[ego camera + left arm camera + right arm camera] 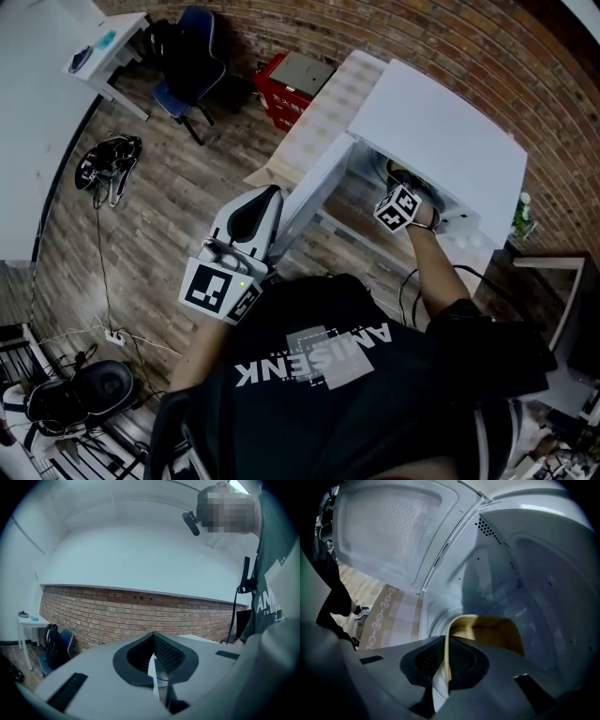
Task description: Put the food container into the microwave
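Observation:
The white microwave [441,141] stands on the floor at the upper right of the head view, its door [314,192] swung open to the left. My right gripper [401,202] reaches into the cavity, its jaws hidden there. In the right gripper view the right gripper [446,663] is shut on the rim of a tan food container [487,632], which sits low inside the cavity [525,573]; the open door [389,527] shows at the upper left. My left gripper [267,199] is held beside the door. The left gripper [153,660] is shut, pointing up at a brick wall.
A patterned mat [323,112] lies under the microwave on the wooden floor. A red box [298,80] and a blue chair [192,61] stand behind it by the brick wall. A white table [56,56] is at the far left, with cables [108,159] on the floor.

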The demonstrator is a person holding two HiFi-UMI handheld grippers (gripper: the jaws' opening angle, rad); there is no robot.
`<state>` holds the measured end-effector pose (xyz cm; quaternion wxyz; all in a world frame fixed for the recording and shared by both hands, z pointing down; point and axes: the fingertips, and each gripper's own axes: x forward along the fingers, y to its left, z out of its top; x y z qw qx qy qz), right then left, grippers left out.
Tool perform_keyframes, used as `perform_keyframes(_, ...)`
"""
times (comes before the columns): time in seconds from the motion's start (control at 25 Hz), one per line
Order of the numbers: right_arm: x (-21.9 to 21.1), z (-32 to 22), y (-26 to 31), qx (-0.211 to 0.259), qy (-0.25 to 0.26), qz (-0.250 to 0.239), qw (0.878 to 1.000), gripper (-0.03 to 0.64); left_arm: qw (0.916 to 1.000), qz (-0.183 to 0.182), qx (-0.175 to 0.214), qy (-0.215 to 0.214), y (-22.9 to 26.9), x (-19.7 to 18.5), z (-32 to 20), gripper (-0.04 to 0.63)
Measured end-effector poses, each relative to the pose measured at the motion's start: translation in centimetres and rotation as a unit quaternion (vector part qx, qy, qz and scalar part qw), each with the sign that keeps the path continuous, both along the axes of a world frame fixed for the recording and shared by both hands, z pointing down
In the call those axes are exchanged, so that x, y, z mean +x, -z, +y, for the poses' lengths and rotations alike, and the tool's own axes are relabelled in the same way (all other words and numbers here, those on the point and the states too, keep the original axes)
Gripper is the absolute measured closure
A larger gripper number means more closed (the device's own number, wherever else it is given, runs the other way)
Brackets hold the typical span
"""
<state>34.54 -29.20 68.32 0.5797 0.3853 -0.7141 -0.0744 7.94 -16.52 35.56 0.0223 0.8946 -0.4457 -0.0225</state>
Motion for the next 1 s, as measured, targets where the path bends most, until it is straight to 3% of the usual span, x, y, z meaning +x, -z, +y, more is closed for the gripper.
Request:
perform_keyframes(0.12,0.1,0.0,0.0,0.006,-0.010,0.005,1.000,0.561,1.0000,0.000,-0.003,-0.003,0.0,-0.3,-0.4,0.583)
perform_keyframes(0.2,0.3,0.1,0.0,0.009,-0.022,0.007,1.000,0.454,0.9999,0.001,-0.003,-0.010,0.1,-0.3,-0.5,0.583)
perform_keyframes(0.24,0.5,0.2,0.1,0.012,-0.027,0.009,1.000,0.443,0.9999,0.001,-0.003,-0.014,0.1,-0.4,-0.5,0.583)
perform_keyframes(0.6,0.5,1.8,1.9,0.039,-0.075,0.026,0.996,0.413,0.9989,0.010,-0.013,-0.045,0.3,-2.8,-2.2,0.583)
perform_keyframes(1.0,-0.5,4.9,5.3,0.065,-0.134,0.003,0.989,0.413,0.9951,0.023,-0.013,-0.095,0.8,-3.1,-3.8,0.583)
